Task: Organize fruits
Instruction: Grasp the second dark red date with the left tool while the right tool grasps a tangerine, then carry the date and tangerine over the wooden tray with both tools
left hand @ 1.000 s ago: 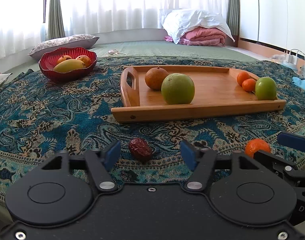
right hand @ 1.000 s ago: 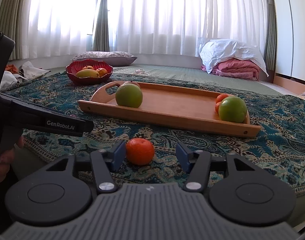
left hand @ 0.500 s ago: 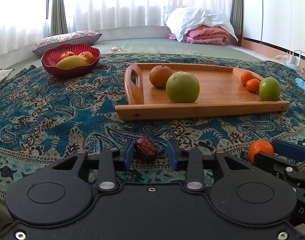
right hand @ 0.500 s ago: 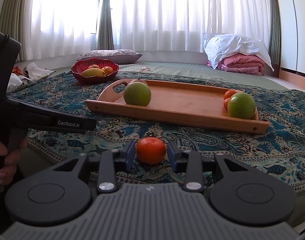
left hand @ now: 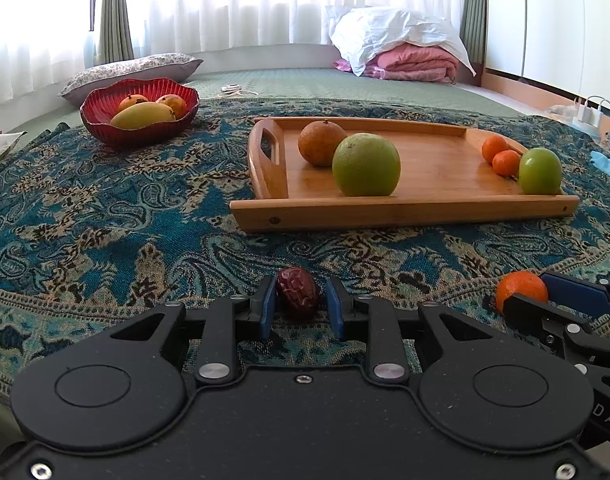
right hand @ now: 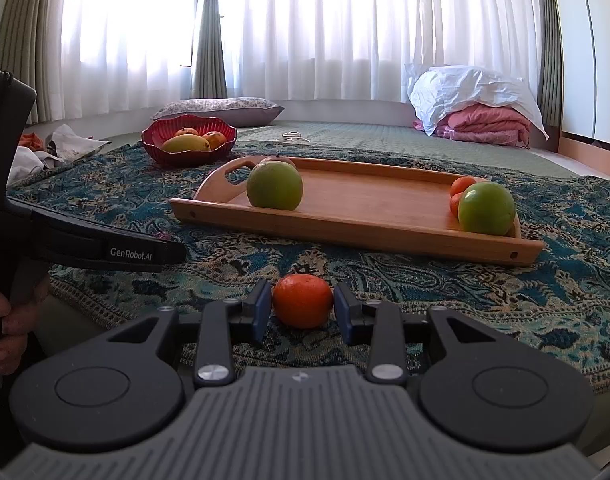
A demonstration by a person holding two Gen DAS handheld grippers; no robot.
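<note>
My left gripper (left hand: 298, 309) is shut on a dark red date (left hand: 297, 292) that rests on the patterned cloth (left hand: 105, 216). My right gripper (right hand: 303, 306) is shut on a small orange mandarin (right hand: 302, 300), also low on the cloth; the mandarin shows in the left wrist view (left hand: 521, 289) too. A wooden tray (left hand: 445, 168) beyond holds a large green fruit (left hand: 365, 165), a brown-orange fruit (left hand: 321, 143), two small mandarins (left hand: 501, 154) and a green apple (left hand: 540, 171).
A red bowl (left hand: 105, 122) with a mango and other fruit stands at the far left. A pillow (left hand: 133, 68) and folded bedding (left hand: 405, 52) lie by the curtains. The left gripper's body (right hand: 85, 240) crosses the right wrist view's left side.
Both grippers have moved forward and closed: the left jaws went from wide open to shut on the date, the right jaws from wide open to shut on the mandarin.
</note>
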